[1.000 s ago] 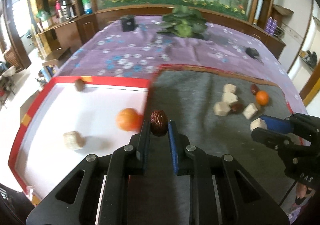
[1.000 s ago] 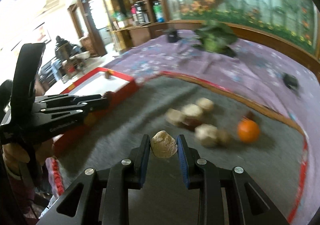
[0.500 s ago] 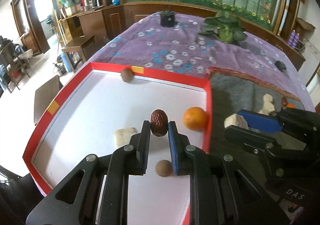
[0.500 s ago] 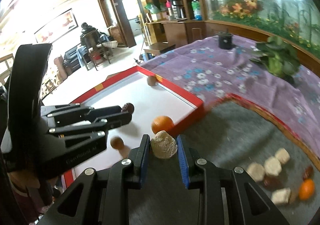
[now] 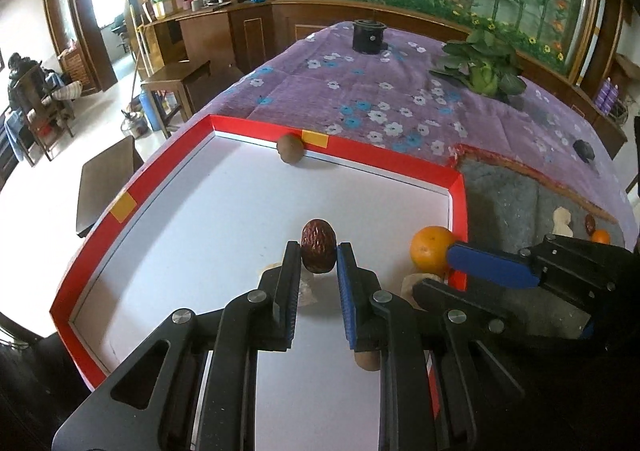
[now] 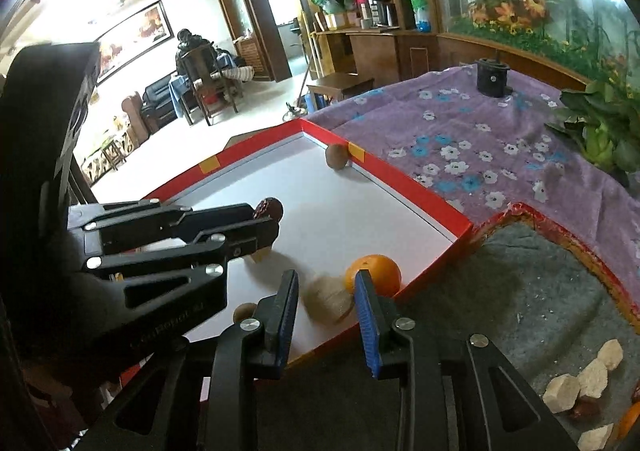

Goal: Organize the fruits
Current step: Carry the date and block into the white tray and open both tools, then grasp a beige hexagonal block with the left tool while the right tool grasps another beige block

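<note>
Left gripper [image 5: 318, 257] clamped on a dark red date [image 5: 318, 251] above the red-rimmed white tray [image 5: 458, 203], right gripper [image 6: 326, 297] spread open around a blurred pale chunk [image 6: 326, 299] beside an orange [image 6: 374, 275] at the tray's right wall, brown round fruit [image 5: 291, 148] against the far rim.

Each fisheye looks forward along its own fingers, close above the red-rimmed tray [image 5: 458, 207] – the left from the near edge, the right angled across. Both share the orange [image 5: 431, 249] [image 6: 374, 274] beyond the fingertips.
</note>
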`<action>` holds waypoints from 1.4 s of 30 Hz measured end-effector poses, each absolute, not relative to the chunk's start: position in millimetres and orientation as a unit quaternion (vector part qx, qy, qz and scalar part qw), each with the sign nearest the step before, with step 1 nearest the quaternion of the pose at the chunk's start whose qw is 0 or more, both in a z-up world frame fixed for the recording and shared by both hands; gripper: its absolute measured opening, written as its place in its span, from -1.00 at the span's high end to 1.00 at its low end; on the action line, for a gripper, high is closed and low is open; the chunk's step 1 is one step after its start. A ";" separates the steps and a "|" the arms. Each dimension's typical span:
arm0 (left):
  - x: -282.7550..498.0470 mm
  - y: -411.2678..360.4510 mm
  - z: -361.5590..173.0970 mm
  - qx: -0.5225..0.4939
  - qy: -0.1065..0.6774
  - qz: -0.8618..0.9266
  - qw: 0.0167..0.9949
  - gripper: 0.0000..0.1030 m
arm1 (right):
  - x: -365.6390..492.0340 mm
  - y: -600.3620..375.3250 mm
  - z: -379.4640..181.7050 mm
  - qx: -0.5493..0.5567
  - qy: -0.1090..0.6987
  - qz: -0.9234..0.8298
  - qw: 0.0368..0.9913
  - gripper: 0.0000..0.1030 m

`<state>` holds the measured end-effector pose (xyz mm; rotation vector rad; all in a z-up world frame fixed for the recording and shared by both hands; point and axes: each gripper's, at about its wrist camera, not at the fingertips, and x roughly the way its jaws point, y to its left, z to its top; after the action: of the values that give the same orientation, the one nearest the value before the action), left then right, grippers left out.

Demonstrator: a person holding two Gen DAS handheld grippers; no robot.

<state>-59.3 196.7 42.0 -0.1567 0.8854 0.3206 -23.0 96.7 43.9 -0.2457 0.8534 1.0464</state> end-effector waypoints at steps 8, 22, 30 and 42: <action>-67.1 194.0 47.0 -0.084 0.417 0.158 0.891 -0.15 | -28.5 72.7 53.1 -0.097 0.388 0.472 0.786 0.29; -56.4 125.6 57.7 -0.068 0.412 0.101 0.903 -0.15 | -32.1 -28.7 59.0 -0.062 0.391 0.376 0.838 0.12; -36.0 72.2 51.3 -0.053 0.425 0.048 0.902 -0.15 | -28.0 -92.7 51.9 -0.043 0.402 0.315 0.858 0.11; -12.5 26.7 32.7 -0.036 0.454 -0.006 0.890 -0.15 | -17.3 -160.0 36.0 -0.012 0.424 0.252 0.870 0.09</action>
<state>-12.5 26.7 32.7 -0.0755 0.9432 -0.0119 -17.3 -160.0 36.0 -0.0243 0.8863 0.5265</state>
